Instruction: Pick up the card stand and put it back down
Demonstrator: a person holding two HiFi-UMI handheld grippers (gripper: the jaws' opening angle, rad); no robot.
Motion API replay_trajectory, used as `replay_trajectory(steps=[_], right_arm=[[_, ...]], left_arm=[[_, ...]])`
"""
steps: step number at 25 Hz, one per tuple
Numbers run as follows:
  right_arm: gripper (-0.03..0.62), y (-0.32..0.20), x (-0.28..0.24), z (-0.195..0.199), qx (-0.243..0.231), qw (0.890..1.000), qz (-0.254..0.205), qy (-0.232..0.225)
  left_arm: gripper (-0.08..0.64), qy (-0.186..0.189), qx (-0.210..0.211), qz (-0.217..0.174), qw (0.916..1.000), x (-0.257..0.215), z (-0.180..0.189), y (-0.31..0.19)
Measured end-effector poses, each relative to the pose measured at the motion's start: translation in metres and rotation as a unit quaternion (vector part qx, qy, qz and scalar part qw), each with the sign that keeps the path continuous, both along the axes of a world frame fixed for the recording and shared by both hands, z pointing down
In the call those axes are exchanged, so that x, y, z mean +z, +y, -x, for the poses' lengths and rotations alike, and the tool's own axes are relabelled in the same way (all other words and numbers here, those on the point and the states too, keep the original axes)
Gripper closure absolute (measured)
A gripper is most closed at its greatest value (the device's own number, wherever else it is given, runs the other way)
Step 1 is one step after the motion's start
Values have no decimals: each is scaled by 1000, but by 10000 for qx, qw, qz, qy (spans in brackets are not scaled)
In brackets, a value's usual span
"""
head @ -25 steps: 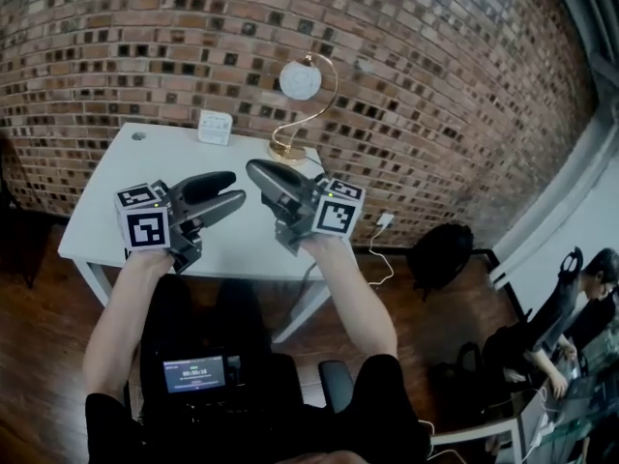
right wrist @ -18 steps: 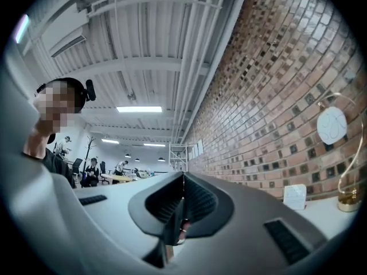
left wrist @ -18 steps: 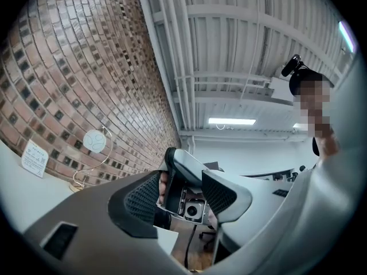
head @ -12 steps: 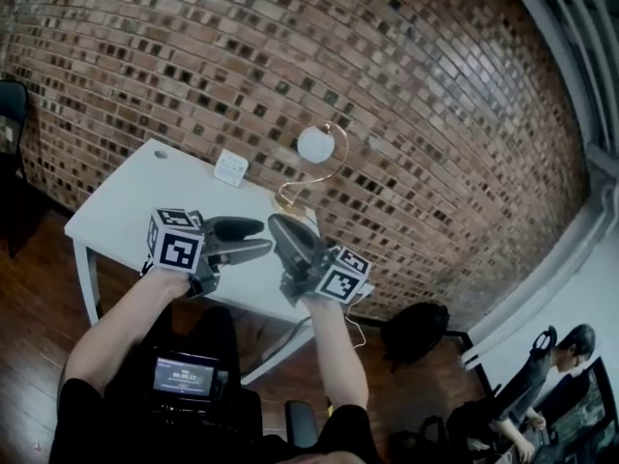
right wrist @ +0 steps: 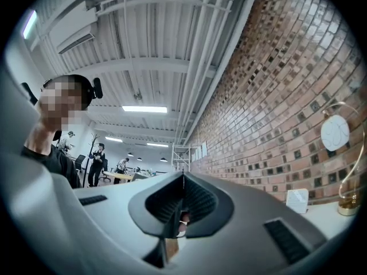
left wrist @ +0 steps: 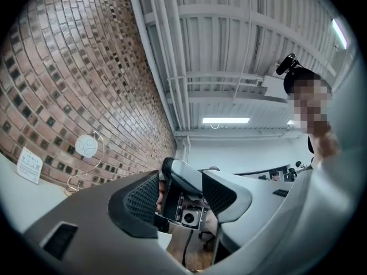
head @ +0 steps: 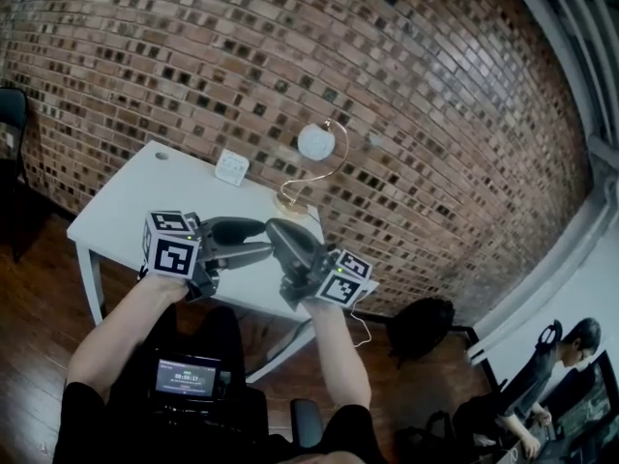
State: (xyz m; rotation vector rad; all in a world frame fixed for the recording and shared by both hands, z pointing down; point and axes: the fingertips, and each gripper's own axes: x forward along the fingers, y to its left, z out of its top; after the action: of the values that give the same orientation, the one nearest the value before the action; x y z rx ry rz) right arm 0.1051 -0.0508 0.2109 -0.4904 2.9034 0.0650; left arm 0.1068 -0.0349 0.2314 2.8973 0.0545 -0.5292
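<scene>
Your left gripper [left wrist: 180, 193] has its jaws wide apart, gripping nothing. Your right gripper [right wrist: 183, 199] is closed, empty. The stand [head: 232, 167] sits at the tabletop's [head: 126, 211] far edge.

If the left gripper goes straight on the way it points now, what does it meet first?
Most likely the right gripper: its shut fingers stand directly ahead, framed between the open fingers of the left gripper. How near they are is hard to judge.

Nothing can be read: the print on the card stand [head: 231, 167] and the digits on the small screen [head: 187, 377] are too small.
</scene>
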Motion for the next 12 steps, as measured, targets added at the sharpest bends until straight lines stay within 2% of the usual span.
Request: replay_trajectory(steps=[12], right_arm=[[583, 11, 12, -6, -152, 9996, 147, -206]], left_arm=[[336, -37, 96, 85, 9999, 11, -1, 10]])
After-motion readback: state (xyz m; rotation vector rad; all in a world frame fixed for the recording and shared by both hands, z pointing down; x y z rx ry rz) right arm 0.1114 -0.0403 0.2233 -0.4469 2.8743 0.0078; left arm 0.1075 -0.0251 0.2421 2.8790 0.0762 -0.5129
